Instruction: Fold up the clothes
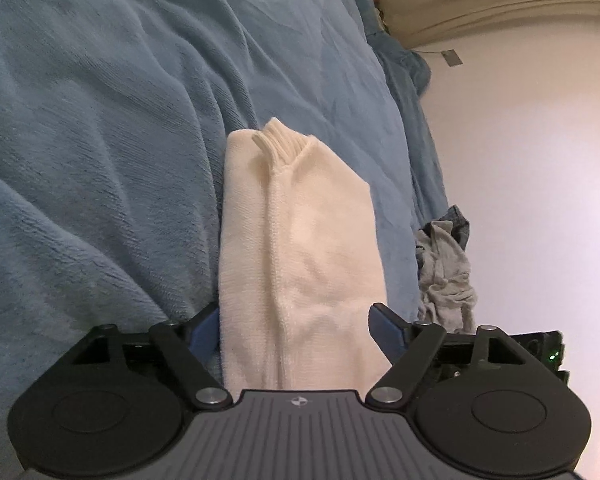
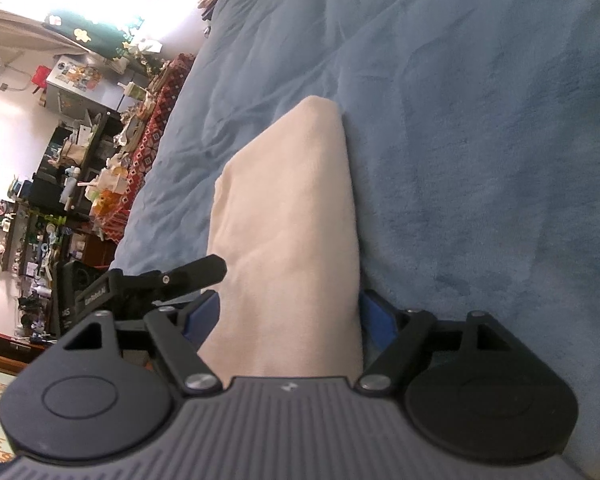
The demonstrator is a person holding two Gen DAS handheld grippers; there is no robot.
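A cream knit sweater [image 1: 300, 240], folded into a long narrow bundle, lies on a blue fleece blanket [image 1: 100, 140] covering a bed.

Left wrist view: the sweater's ribbed collar [image 1: 278, 138] points away from the camera, and its near end runs between the blue pads of the left gripper [image 1: 298, 328]. The jaws stand spread wide, released; the right pad is clear of the knit, the left pad sits just beside its edge. Only this view shows a crumpled grey garment [image 1: 446, 276] at the bed's edge, with a pale wall [image 1: 540, 160] behind it.

Right wrist view: the same sweater [image 2: 288, 220] appears from its other end, smooth with no collar visible. The right gripper [image 2: 290, 316] straddles it, jaws wide, pads just beside the fabric on both sides, not visibly squeezing it. Only here, the left gripper's black body [image 2: 152, 284] shows at the left, along with cluttered shelves [image 2: 60, 200] and a red patterned cloth [image 2: 156, 120] beyond the bed.
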